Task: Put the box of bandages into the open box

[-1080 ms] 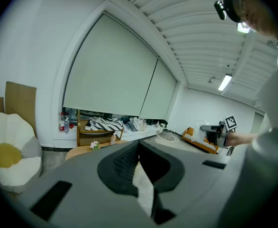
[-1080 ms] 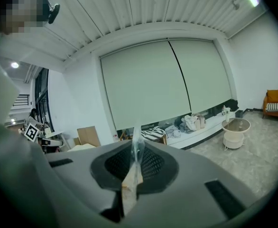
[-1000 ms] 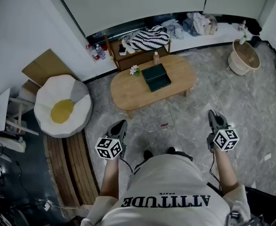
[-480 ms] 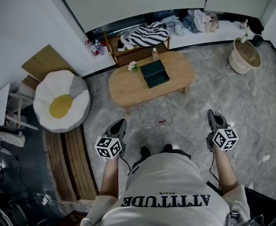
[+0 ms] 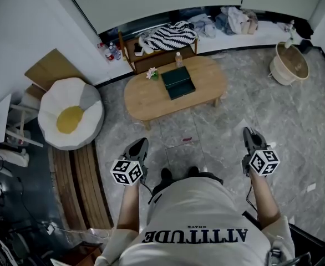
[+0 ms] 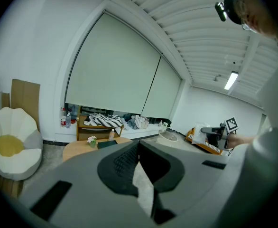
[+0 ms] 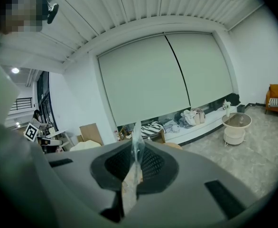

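A dark green box (image 5: 178, 82) lies on the oval wooden table (image 5: 146, 98) ahead of me; it also shows far off in the left gripper view (image 6: 108, 144). I cannot pick out a box of bandages. A small reddish item (image 5: 186, 139) lies on the floor before the table. My left gripper (image 5: 141, 143) (image 6: 139, 144) is held at waist height, its jaws together and empty. My right gripper (image 5: 248, 132) (image 7: 136, 144) is level with it, jaws together, with only a thin clear sliver at the seam. Both are well short of the table.
A small flower pot (image 5: 151, 72) and a bottle (image 5: 178, 59) stand on the table. Behind it is a low shelf with a striped cloth (image 5: 168, 37). An egg-shaped cushion (image 5: 71, 118) lies left, a wicker basket (image 5: 289, 65) right, wooden planks (image 5: 85, 187) beside my left leg.
The table and room have slid slightly up and left in the head view. Both grippers keep the same pose and stay shut.
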`<control>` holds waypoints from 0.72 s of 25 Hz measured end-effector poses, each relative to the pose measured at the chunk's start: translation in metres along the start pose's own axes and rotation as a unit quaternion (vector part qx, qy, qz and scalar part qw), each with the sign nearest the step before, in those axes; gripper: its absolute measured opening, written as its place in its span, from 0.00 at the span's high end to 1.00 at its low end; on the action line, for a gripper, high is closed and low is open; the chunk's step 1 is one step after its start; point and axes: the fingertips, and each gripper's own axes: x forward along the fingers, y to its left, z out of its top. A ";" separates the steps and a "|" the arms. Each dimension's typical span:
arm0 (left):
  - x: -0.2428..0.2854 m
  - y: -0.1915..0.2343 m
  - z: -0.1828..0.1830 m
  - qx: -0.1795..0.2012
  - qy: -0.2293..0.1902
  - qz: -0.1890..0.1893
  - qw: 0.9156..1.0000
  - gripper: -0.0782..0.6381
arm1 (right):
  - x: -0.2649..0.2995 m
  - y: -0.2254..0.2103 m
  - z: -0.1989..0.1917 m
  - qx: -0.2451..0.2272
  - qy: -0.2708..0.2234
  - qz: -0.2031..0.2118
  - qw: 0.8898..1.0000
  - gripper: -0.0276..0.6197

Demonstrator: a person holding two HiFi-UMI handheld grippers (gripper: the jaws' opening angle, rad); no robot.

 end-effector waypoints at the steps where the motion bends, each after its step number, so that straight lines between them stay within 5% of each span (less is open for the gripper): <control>1: 0.002 -0.005 -0.002 0.000 0.000 0.001 1.000 0.86 | -0.001 -0.005 -0.001 0.000 0.002 0.001 1.000 0.91; 18: 0.021 -0.034 -0.014 -0.001 0.003 0.014 1.000 0.86 | 0.016 -0.024 -0.007 -0.004 0.011 0.036 0.999 0.91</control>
